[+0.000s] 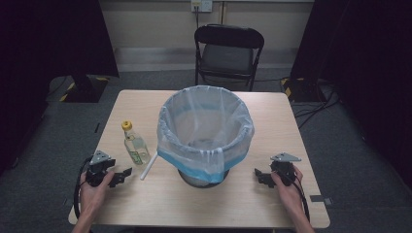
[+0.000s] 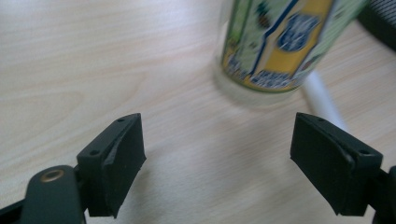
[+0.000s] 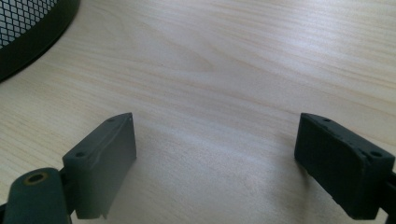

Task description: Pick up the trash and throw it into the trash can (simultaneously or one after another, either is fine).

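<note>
A small clear bottle [image 1: 135,144] with a yellow cap stands on the table left of the bin; its yellow and green label [image 2: 275,42] fills the top of the left gripper view. A white stick [image 1: 149,166] lies beside it, and its end [image 2: 324,100] passes behind the right-hand jaw. My left gripper [image 1: 122,176] rests on the table just in front of the bottle, jaws wide apart and empty [image 2: 217,158]. My right gripper [image 1: 261,175] rests at the right of the bin, also open over bare wood [image 3: 215,163].
A mesh waste bin [image 1: 206,133] lined with a clear and blue bag stands mid-table; its black base [image 3: 28,32] shows at the upper left of the right gripper view. A black folding chair [image 1: 227,53] stands behind the wooden table [image 1: 145,107].
</note>
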